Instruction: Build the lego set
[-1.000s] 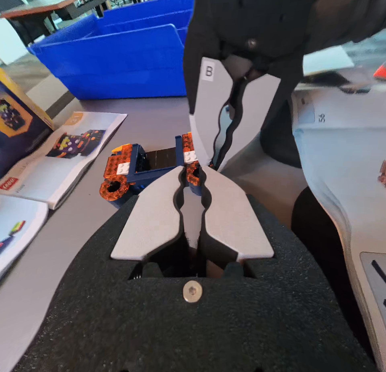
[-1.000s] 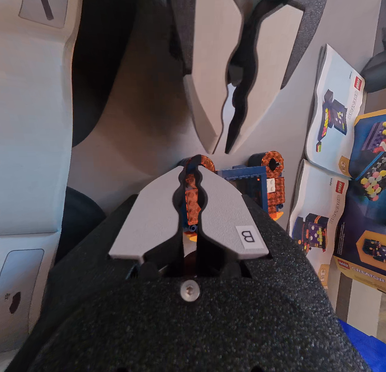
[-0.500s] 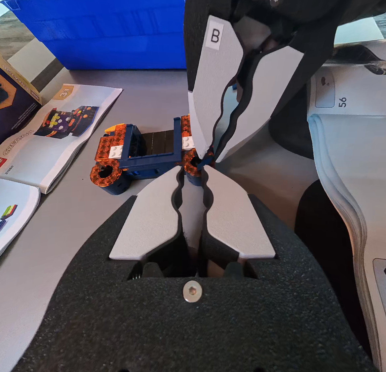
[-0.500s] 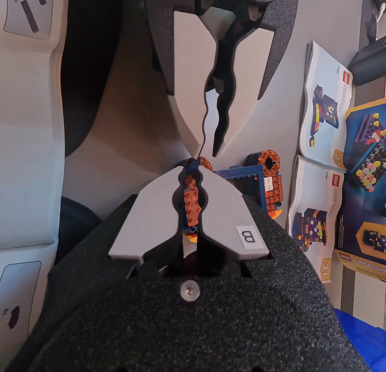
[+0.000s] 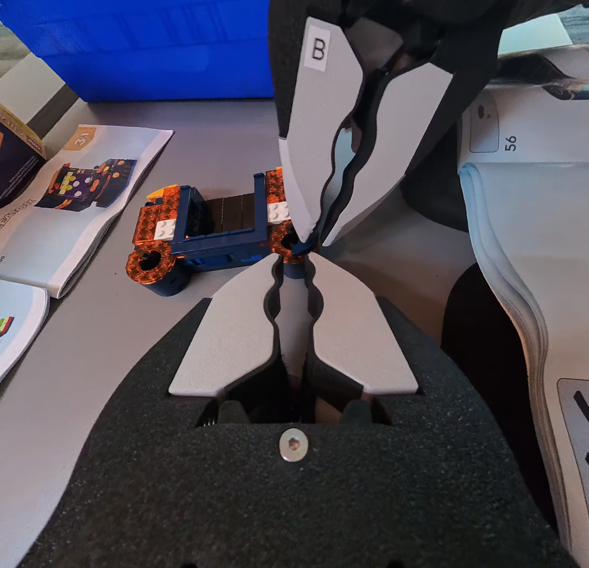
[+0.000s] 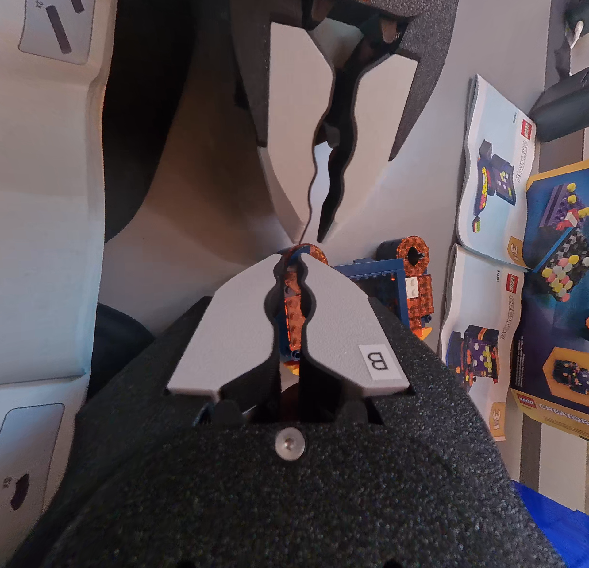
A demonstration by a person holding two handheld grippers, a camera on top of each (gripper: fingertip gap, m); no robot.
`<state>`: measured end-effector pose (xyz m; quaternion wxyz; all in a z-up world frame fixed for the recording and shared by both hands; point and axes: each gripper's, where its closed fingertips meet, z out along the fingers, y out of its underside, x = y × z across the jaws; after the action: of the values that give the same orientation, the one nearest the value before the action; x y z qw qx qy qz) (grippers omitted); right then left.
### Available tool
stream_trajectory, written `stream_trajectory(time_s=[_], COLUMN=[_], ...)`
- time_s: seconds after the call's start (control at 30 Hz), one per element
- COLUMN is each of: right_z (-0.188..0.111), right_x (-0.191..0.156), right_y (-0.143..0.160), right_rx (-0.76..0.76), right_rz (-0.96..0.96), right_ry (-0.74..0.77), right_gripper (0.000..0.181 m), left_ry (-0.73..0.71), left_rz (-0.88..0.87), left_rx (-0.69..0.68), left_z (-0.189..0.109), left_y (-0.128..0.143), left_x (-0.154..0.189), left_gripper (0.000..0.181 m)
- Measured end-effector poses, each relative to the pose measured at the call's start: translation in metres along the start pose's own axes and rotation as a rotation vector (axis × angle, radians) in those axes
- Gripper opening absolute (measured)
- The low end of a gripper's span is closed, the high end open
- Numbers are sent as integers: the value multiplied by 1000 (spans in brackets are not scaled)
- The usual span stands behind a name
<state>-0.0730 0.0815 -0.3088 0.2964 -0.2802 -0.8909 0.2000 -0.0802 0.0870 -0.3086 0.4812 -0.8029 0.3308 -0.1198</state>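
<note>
A partly built lego model (image 5: 220, 230), a dark blue frame with clear orange parts, lies on the grey table; it also shows in the right wrist view (image 6: 392, 281). My right gripper (image 6: 290, 258) comes down from above in the left wrist view (image 5: 314, 238). It is shut on a small dark blue piece (image 5: 304, 245) and holds it against the orange ring (image 5: 283, 243) at the model's right end. My left gripper (image 5: 294, 259) has its jaws a narrow gap apart with nothing between them. Its tips are just in front of that ring, and it points down at the ring in the right wrist view (image 6: 311, 237).
A blue bin (image 5: 143, 42) stands behind the model. Instruction booklets (image 5: 79, 195) and the set's box (image 6: 557, 297) lie on the model's left side. A thick open instruction book (image 5: 526, 233) curves up on the right, over a dark round object (image 5: 478, 345). My two grippers' fingertips are within a few centimetres of each other.
The two grippers have come closer together, tip to tip at the orange ring. The right gripper has lowered the blue piece onto the ring. The model has not moved.
</note>
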Motion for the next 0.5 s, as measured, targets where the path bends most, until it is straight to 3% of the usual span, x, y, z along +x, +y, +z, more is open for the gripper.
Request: stream_trajectory(time_s=[0.27,0.5], right_z=[0,1], right_x=[0,0], right_y=[-1,-1], right_rx=[5,2], right_rz=[-42,-57], right_ry=[5,3], right_gripper=[5,5], left_ry=[-54,-32], left_rz=[-174,-181], left_rx=[57,34], left_z=[-7,-5], left_y=[-4,-1], left_x=[-21,-18], left_gripper=[9,14])
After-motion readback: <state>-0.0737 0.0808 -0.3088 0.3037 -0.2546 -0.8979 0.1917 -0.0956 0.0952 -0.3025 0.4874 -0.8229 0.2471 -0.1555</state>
